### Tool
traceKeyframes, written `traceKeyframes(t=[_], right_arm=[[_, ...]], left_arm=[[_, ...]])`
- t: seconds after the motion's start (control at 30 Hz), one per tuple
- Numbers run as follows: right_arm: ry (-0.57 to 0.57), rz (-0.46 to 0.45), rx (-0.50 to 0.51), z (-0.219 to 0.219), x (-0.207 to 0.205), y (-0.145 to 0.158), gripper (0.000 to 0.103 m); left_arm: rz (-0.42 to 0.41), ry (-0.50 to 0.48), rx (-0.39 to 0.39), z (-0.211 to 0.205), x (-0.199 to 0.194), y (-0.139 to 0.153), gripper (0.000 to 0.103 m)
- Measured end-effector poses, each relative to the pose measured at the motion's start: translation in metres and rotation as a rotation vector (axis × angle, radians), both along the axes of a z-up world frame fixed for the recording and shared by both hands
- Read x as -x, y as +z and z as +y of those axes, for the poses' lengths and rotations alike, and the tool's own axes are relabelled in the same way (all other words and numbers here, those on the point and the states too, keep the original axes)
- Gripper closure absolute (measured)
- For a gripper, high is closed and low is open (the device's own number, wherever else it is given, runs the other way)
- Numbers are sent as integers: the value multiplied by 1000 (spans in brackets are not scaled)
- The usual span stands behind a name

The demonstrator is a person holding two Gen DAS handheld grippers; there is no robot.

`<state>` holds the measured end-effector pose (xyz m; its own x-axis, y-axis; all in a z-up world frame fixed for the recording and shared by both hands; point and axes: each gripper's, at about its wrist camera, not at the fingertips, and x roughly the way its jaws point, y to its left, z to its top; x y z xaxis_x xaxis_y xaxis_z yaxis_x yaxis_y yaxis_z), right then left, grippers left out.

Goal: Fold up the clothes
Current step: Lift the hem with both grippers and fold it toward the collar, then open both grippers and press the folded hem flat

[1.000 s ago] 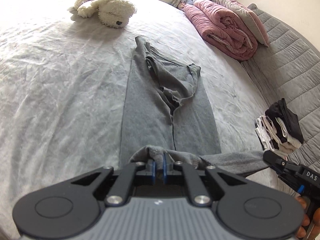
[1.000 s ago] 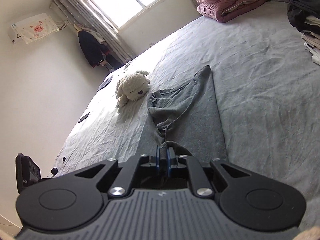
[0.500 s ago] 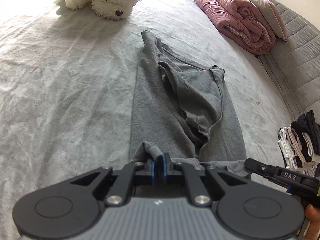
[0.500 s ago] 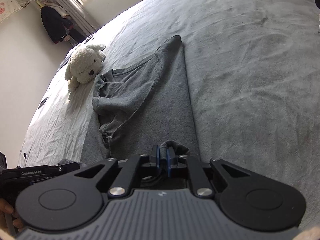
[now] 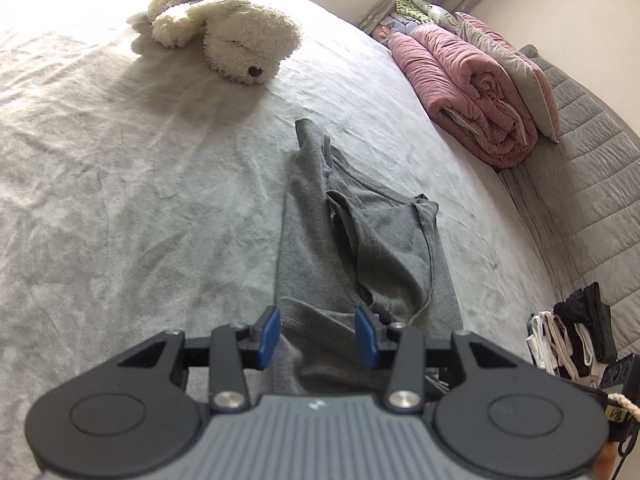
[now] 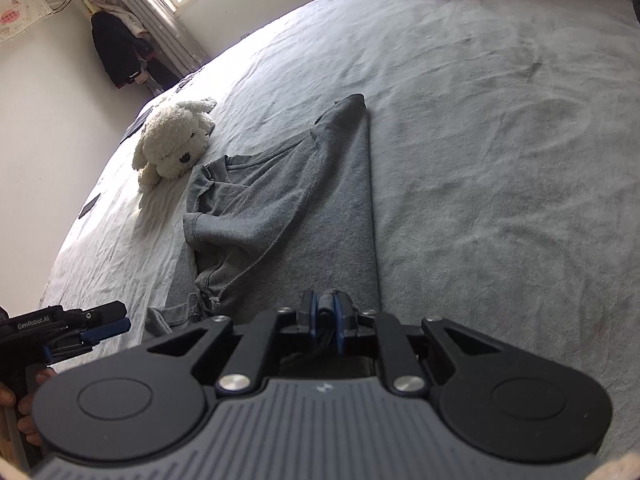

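Blue pads on the left tool (image 5: 318, 338) stand wide apart over the near hem of the gray T-shirt (image 5: 360, 248). The right tool (image 6: 325, 316) pinches the shirt's other near corner. The shirt lies long on the bed (image 5: 120, 200), near a white plush dog (image 5: 228, 46).

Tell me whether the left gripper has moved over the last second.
Yes. The left gripper has advanced up the grey shirt toward the plush dog, which now looms larger, and its jaws have opened, releasing the hem.
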<state>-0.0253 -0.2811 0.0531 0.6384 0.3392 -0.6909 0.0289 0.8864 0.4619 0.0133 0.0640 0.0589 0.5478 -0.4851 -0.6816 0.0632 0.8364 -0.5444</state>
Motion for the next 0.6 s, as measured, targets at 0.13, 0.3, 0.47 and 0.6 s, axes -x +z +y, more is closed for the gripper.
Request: traceKeyframes(t=[0.13,0.3,0.47,0.6], right_arm=[[-2,-49,66,-5,-2,7,68],[37,-111,119,-10,-4,15,68],[172,-139,241,6,-5,7,68],[253,-157,323,15,-8,0,68]], left_arm=[[-1,-27,-36,-3,3,-6,60],[-9,-60,-71,-11,4,-13,59],[-6,-71,-89,-16,0,-20,59],[1,-77,-95,-19,-3,-24,59]])
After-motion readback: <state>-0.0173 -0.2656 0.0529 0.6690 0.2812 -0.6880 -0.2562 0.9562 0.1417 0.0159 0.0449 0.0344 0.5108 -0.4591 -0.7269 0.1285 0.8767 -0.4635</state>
